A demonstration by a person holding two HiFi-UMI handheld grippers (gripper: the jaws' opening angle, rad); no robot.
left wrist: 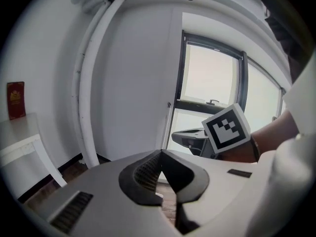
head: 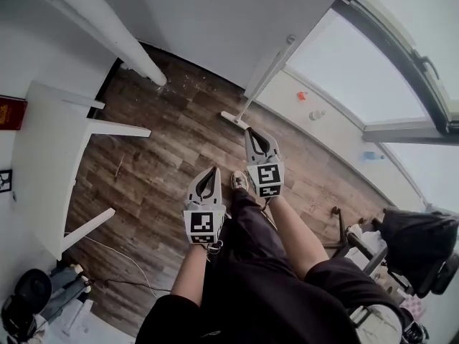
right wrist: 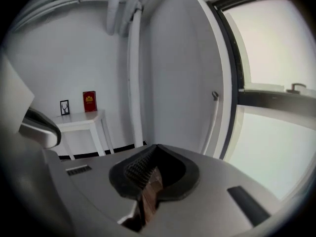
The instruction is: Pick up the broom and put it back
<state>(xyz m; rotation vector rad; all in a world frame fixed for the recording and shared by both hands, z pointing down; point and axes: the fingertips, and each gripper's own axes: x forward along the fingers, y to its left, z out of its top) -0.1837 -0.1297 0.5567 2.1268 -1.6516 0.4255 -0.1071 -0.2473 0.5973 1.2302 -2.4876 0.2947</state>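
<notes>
Broom w/ slim white handle and flat pale head (head: 266,77) stood leaning in the corner betw. the white wall and the window, head down on the brown plank floor (head: 158,170). It looked already put back. Left hand-held gripper (head: 213,170) and right hand-held gripper (head: 251,135) both hung short of it, jaws together, nothing in them. Next move, I'd judge: draw back w/o knocking the handle. White table (head: 43,156) at left, thick white pipe (head: 107,31) and black chair (head: 419,242) at right, none in the way.

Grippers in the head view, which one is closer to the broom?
The right gripper, its tips near the head of the broom; the left gripper sits further back.
</notes>
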